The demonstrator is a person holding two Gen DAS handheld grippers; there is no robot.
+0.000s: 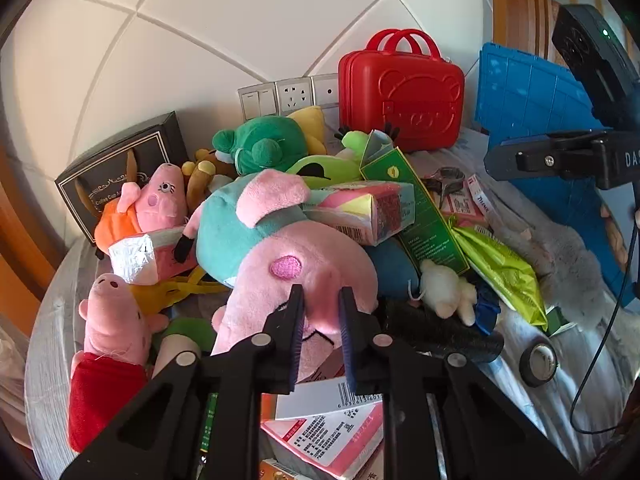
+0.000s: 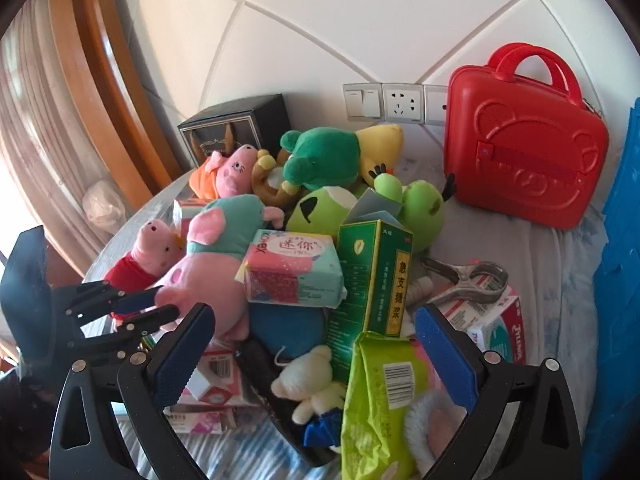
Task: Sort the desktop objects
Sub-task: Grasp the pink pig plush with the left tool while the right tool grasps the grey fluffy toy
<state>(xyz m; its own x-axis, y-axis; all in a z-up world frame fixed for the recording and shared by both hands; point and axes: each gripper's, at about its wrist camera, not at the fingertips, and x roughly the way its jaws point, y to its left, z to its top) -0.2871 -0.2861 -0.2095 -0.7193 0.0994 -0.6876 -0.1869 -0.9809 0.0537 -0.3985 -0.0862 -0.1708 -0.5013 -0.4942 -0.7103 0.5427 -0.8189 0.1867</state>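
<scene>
Left wrist: left claw (image 1: 321, 300) pinches pink pig plush (image 1: 296, 280); right claw (image 2: 314, 344) spread wide.

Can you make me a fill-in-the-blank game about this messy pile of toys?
1. The left gripper is pinching the big pig that wears a ____ shirt.
2. The little suitcase by the wall is ____.
3. The right gripper has its jaws ____.
4. The small pig at the table's edge wears a ____ shirt.

Missing words: teal, red, open, red

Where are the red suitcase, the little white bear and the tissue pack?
red suitcase (image 2: 524, 148): right wrist view, embossed front panel.
white bear (image 2: 306, 380): right wrist view, head.
tissue pack (image 2: 294, 268): right wrist view, top face.
</scene>
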